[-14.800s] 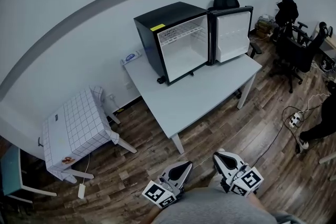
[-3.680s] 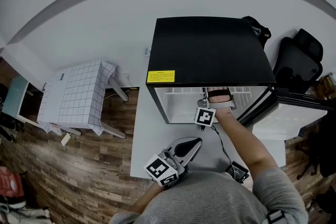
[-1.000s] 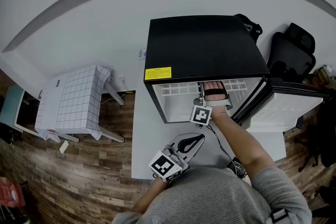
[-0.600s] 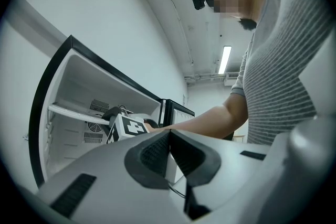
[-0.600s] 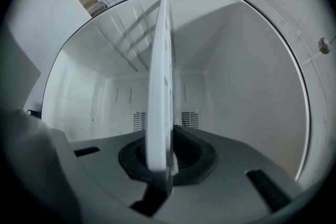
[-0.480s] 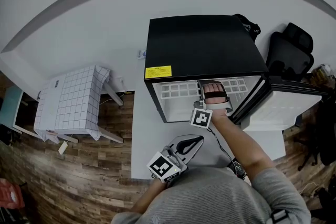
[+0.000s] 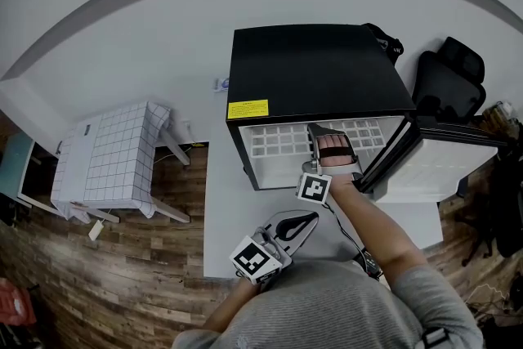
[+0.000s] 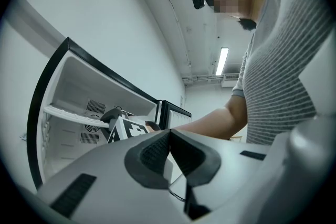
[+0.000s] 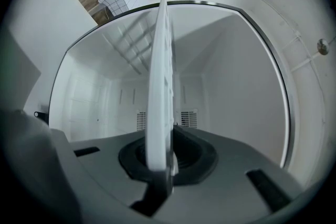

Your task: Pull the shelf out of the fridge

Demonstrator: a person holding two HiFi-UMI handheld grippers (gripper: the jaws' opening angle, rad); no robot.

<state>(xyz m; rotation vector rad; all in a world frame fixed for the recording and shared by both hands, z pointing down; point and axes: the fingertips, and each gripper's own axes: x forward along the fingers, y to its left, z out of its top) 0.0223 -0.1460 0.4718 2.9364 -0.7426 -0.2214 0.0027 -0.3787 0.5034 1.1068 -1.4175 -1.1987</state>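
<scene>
While the right gripper [image 9: 160, 162] clamps the front rim of the white grid shelf [image 7: 282, 141], the shelf lies flat high inside the open black mini fridge [image 7: 319, 69]. Its long axis runs across the opening and its front edge faces the person. It looks light, stiff and brittle, best held mid-rim. The left gripper [image 7: 292, 225] hangs shut and empty.

yellow label [image 7: 248, 109] on fridge [image 7: 319, 69] top, print too small to read, no other text legible
</scene>
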